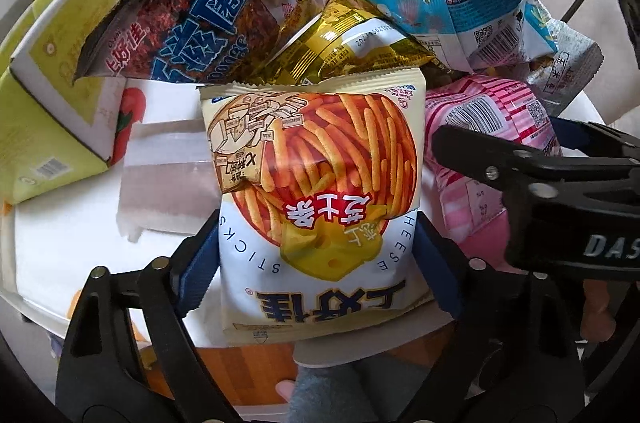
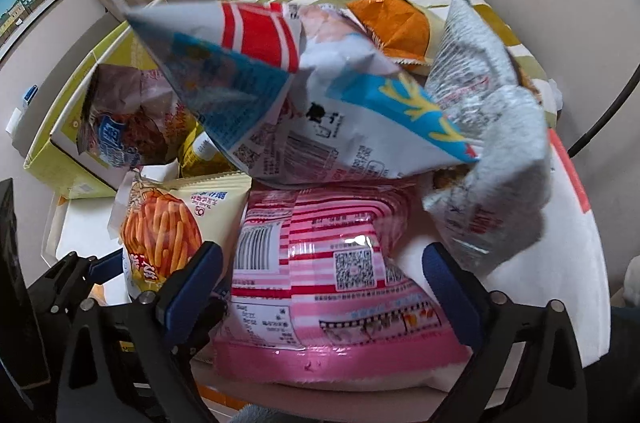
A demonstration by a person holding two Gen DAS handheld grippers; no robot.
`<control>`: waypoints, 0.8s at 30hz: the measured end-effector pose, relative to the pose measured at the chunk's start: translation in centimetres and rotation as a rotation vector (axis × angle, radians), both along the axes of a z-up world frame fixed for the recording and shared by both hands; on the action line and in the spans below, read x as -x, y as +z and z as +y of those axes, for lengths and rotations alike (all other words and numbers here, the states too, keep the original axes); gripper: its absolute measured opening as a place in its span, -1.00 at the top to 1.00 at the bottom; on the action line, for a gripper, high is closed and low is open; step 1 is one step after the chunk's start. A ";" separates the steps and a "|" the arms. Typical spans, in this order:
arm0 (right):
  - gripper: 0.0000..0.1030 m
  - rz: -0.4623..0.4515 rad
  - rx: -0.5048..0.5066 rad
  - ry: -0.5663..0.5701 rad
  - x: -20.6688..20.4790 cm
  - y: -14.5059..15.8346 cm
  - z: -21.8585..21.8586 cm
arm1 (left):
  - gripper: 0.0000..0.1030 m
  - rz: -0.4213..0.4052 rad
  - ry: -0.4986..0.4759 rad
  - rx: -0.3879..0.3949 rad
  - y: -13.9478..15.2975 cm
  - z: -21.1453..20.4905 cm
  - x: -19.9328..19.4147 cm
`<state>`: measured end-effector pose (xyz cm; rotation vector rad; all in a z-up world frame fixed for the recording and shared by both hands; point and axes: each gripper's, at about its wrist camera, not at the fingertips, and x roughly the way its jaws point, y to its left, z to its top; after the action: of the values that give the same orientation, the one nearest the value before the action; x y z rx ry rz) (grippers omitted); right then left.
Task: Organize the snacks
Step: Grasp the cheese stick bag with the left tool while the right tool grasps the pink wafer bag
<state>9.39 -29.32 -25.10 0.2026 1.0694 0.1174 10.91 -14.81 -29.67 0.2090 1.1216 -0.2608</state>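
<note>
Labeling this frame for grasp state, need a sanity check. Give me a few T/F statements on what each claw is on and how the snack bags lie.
1. The left claw straddles the cheese sticks bag. True.
2. The right claw sits around a green box. False: the pink striped bag lies between its fingers; the yellow-green box stands off to the left.
3. The cheese sticks bag lies beside the pink striped bag. True.
4. The blue-and-white bag lies under the pink striped bag. False: it rests above it on the pile.
5. The cheese sticks bag print reads upside down in the left wrist view. True.
</note>
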 end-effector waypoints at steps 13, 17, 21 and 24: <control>-0.40 0.004 -0.043 0.010 0.1 0.3 -1.0 | -0.11 -0.025 -0.001 0.008 2.0 0.0 0.8; -0.36 -0.010 -0.054 0.017 0.4 1.4 -1.3 | -0.11 -0.034 0.012 0.016 3.6 0.5 1.3; -0.35 -0.016 -0.064 0.015 1.3 2.4 -1.7 | -0.11 -0.051 0.030 0.023 5.9 1.2 3.5; -0.35 -0.037 -0.063 0.020 2.8 3.7 -1.4 | -0.11 -0.074 0.047 0.033 7.2 1.9 4.2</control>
<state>6.55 -30.73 -21.41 0.2457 1.0318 0.1724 6.74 -12.89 -22.45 0.1612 1.0472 -0.2279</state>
